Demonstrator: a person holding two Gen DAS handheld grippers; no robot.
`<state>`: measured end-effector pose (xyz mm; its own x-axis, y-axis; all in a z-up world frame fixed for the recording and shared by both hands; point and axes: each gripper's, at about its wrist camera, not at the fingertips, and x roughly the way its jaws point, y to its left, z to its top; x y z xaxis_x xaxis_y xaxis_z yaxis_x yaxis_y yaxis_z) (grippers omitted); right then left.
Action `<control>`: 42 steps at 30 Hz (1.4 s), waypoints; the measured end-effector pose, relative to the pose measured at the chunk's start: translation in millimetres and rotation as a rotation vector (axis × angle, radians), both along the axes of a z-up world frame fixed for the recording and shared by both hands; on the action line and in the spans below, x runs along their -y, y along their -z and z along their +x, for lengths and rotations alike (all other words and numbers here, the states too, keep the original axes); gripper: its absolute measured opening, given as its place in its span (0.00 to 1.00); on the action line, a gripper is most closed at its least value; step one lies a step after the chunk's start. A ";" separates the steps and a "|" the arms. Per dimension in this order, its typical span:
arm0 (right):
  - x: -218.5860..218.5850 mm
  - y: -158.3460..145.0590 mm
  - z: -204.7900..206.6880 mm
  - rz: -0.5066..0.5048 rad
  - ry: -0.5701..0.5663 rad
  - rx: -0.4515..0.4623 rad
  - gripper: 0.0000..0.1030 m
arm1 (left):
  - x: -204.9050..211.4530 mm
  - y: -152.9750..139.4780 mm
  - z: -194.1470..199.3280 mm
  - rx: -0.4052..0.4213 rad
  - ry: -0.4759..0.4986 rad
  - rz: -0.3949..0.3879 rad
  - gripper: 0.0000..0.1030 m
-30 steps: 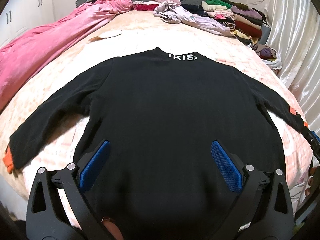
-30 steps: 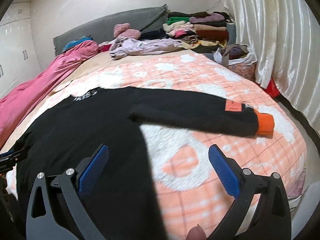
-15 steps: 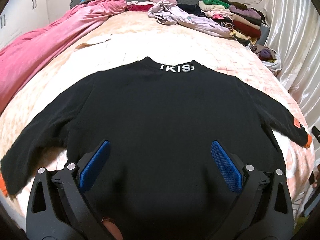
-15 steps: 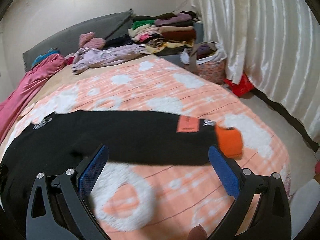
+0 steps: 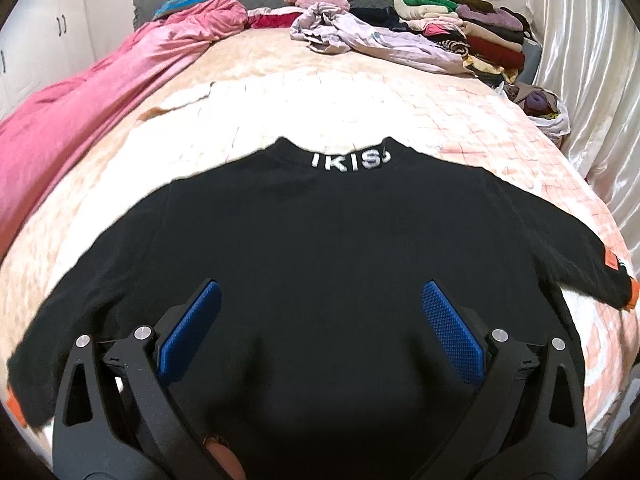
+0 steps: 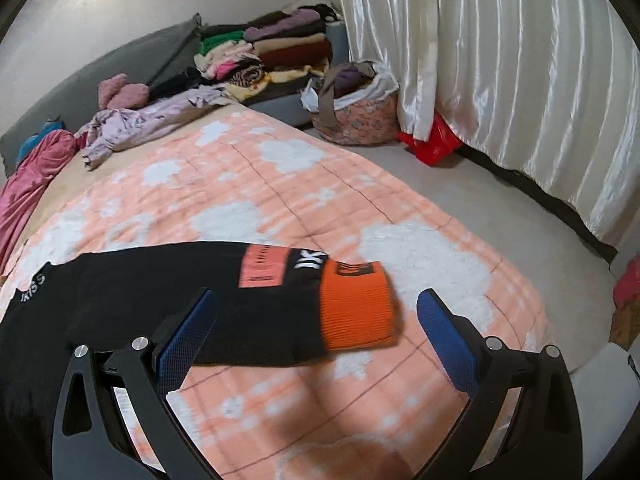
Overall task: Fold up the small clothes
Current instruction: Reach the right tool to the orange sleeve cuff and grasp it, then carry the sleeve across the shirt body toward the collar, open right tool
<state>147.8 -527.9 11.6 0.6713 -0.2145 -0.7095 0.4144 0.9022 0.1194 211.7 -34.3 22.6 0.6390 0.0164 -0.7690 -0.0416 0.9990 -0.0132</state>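
Observation:
A small black sweater [image 5: 320,264] lies flat on the bed, sleeves spread, white letters at its collar [image 5: 351,160]. My left gripper [image 5: 320,322] hovers open above the sweater's lower body, nothing between its blue pads. In the right wrist view the sweater's right sleeve [image 6: 192,300] stretches across the orange-and-white blanket [image 6: 304,208] and ends in an orange cuff [image 6: 356,308] beside an orange patch [image 6: 264,266]. My right gripper [image 6: 316,328] is open just above that cuff, which lies between its pads without being touched.
A pink quilt [image 5: 80,112] runs along the bed's left side. Loose lilac clothes [image 5: 372,38] and a stack of folded garments [image 5: 464,28] lie near the grey headboard. A cloth basket [image 6: 356,116], a red bag [image 6: 434,144] and pale curtains [image 6: 500,80] stand right of the bed.
My right gripper has swung right along the sleeve and closed in on the orange cuff. My left gripper has drawn back slightly, so the sweater sits lower in its view. Both stay open.

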 end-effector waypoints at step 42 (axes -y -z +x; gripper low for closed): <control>-119.5 -54.0 64.4 0.291 -0.302 0.125 0.14 | -72.0 25.5 18.7 0.006 -0.035 -0.095 0.92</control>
<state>212.2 -408.4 65.6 0.7580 0.2017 -0.6203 0.1033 0.9019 0.4194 230.4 37.7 -2.8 0.6436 -0.0341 -0.7646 -0.0758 0.9913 -0.1080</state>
